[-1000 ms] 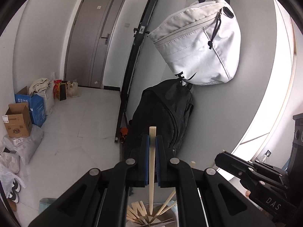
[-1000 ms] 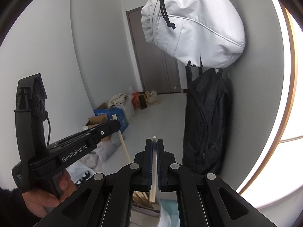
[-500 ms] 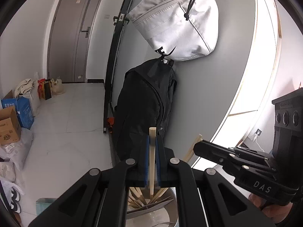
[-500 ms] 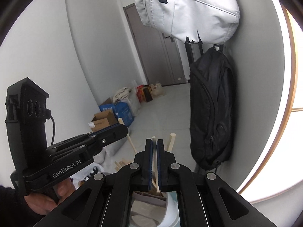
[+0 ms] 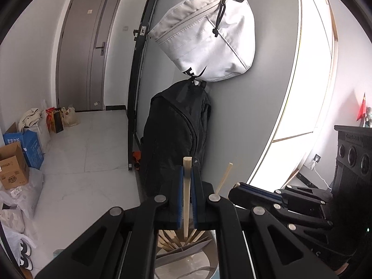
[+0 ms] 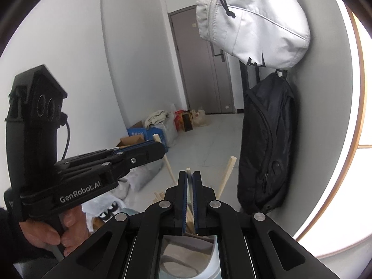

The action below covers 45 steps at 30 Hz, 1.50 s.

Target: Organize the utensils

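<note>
The left gripper (image 5: 187,181) has its jaws clamped on a wooden chopstick (image 5: 187,186), which stands upright with its lower end reaching down over the metal holder (image 5: 209,262) just below. The right gripper (image 6: 189,186) has its jaws closed on a second, thinner chopstick (image 6: 188,174); only its top end shows above the blue pads. More chopsticks (image 5: 169,239) already lean inside the holder, spread like a fan in one compartment. I judge that such a stick is light and stiff, but smooth and thin, so it can easily turn or slip between the pads. It is better to hold it near the upper part, as now, so the long lower end can enter the holder freely. A black backpack (image 5: 176,134) hangs on the wall behind.
</note>
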Each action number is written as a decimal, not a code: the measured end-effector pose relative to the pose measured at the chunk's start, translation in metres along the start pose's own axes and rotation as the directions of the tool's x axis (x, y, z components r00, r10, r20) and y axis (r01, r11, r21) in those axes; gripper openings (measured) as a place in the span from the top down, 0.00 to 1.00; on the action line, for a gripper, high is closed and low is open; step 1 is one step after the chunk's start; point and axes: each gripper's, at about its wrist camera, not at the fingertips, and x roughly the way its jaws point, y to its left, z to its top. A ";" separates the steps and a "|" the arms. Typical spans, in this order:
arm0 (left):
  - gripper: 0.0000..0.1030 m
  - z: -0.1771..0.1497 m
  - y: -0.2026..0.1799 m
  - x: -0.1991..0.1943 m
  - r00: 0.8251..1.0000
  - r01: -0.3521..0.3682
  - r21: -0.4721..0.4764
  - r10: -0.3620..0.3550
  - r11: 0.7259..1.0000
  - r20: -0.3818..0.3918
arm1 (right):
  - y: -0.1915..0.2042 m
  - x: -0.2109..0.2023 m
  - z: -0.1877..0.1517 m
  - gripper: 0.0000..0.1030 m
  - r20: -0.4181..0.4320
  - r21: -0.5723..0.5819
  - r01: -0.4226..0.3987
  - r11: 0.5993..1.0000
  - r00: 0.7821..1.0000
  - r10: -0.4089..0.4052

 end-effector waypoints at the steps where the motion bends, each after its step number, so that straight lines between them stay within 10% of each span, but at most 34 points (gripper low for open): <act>1: 0.98 0.000 0.000 0.000 1.000 0.004 0.004 -0.004 1.000 -0.003 | 0.000 -0.001 0.000 0.96 0.001 0.003 -0.009 1.000 1.000 0.009; 18: 0.96 -0.019 0.000 0.014 0.988 0.075 0.049 -0.068 0.996 -0.138 | -0.020 -0.001 -0.017 0.91 -0.039 0.094 -0.042 0.995 0.998 0.046; 21: 0.80 -0.017 0.007 0.010 0.986 0.070 0.005 -0.068 0.998 -0.149 | -0.021 -0.016 -0.018 0.60 -0.003 0.113 -0.037 0.993 0.999 0.038; 24: 0.62 -0.019 0.013 0.001 0.989 0.060 -0.023 -0.063 0.998 -0.132 | -0.022 -0.028 -0.019 0.57 0.015 0.130 -0.035 0.991 0.999 0.034; 34: 0.60 -0.027 0.012 -0.023 0.990 -0.012 -0.018 0.009 1.000 -0.137 | -0.022 -0.049 -0.042 0.48 -0.019 0.193 0.024 0.981 1.000 -0.020; 39: 0.38 -0.033 0.012 -0.045 0.992 -0.092 -0.061 0.086 0.994 -0.096 | -0.010 -0.063 -0.049 0.32 -0.012 0.185 0.041 0.982 0.999 -0.040; 45: 0.36 -0.047 0.007 -0.061 0.983 -0.172 -0.102 0.164 0.980 -0.089 | 0.012 -0.080 -0.058 0.18 0.030 0.117 0.052 0.992 0.998 -0.056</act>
